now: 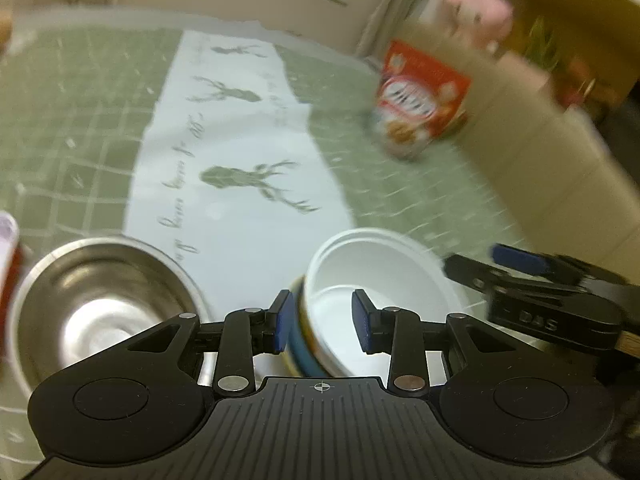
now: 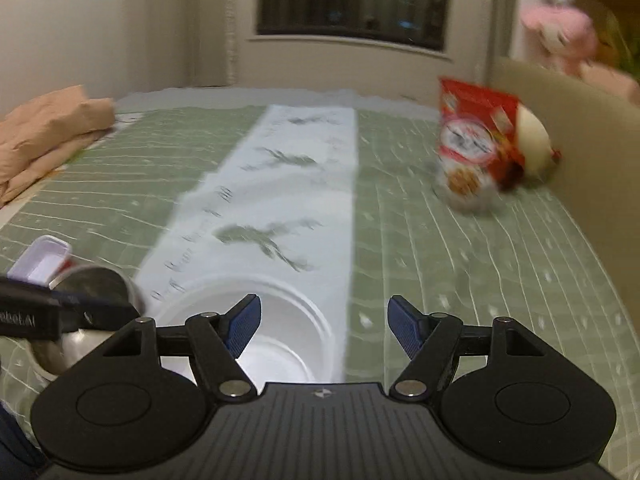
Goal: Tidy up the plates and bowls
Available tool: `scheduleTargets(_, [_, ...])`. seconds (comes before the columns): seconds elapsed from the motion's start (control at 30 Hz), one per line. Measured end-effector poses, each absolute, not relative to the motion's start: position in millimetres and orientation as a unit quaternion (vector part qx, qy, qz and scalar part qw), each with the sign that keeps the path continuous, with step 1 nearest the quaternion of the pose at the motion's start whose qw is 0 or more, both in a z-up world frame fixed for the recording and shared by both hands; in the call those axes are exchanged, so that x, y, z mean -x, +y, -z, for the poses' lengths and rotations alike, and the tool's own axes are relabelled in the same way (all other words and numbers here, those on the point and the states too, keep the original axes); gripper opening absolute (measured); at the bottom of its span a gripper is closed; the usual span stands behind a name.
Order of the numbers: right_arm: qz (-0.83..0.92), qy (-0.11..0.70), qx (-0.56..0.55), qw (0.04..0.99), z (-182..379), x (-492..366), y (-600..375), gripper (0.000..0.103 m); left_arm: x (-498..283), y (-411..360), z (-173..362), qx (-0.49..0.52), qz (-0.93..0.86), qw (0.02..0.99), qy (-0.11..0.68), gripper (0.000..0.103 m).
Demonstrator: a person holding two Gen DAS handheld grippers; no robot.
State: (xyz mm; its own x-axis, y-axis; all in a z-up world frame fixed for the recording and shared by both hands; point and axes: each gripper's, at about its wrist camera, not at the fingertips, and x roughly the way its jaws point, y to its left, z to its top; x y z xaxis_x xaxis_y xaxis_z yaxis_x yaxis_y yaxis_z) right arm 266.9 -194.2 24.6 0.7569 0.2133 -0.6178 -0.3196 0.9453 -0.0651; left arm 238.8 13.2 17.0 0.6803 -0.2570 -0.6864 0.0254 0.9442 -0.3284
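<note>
Near the front left corner of the green checked tablecloth (image 1: 80,92) sits a steel bowl (image 1: 100,304), upright and empty. Just to its right, on the pale deer-print runner (image 1: 240,152), the left gripper (image 1: 320,320) straddles the near rim of a tilted white bowl (image 1: 372,280), one pad outside, one inside; whether they pinch it I cannot tell. The right gripper (image 2: 324,324) hangs with its jaws spread wide, nothing between them. Toward the far right edge stands a red snack bag (image 2: 476,140).
</note>
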Motion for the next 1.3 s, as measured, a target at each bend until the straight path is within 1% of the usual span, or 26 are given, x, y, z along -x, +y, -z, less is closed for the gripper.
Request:
scheduleTargets(0.13, [-0.164, 0.366, -0.021, 0.916, 10, -280, -221, 0.071, -248, -1, -6, 0.106, 0.041, 0.899, 0.423, 0.036])
scheduleTargets(0.27, [-0.181, 0.388, -0.078, 0.900, 38, -293, -228, 0.071, -264, 3, 7, 0.127, 0.022, 0.876, 0.465, 0.037])
scheduleTargets(0.4, [-0.183, 0.413, -0.105, 0.886, 61, -305, -230, 0.071, -277, 0, 18, 0.138, 0.014, 0.863, 0.486, 0.039])
scheduleTargets(0.53, [-0.181, 0.446, -0.120, 0.868, 81, -320, -238, 0.071, -289, -6, 29, 0.146, 0.018, 0.851, 0.504, 0.043])
scheduleTargets(0.6, [-0.190, 0.460, -0.139, 0.856, 88, -326, -243, 0.071, -293, -7, 35, 0.151, 0.015, 0.847, 0.510, 0.044])
scheduleTargets(0.7, [-0.205, 0.468, -0.150, 0.846, 94, -328, -244, 0.071, -300, -9, 44, 0.157, 0.013, 0.840, 0.519, 0.043])
scheduleTargets(0.8, [-0.219, 0.470, -0.154, 0.841, 96, -326, -243, 0.071, -304, -12, 49, 0.157, 0.019, 0.838, 0.522, 0.044])
scheduleTargets(1.03, [-0.253, 0.495, -0.227, 0.800, 110, -327, -245, 0.070, -297, -13, 53, 0.159, 0.025, 0.842, 0.514, 0.047])
scheduleTargets(1.2, [-0.246, 0.490, -0.220, 0.807, 107, -323, -239, 0.070, -292, -7, 59, 0.194, 0.033, 0.836, 0.511, 0.048])
scheduleTargets(1.3, [-0.252, 0.483, -0.223, 0.808, 103, -319, -237, 0.069, -293, -7, 59, 0.199, 0.042, 0.829, 0.521, 0.049])
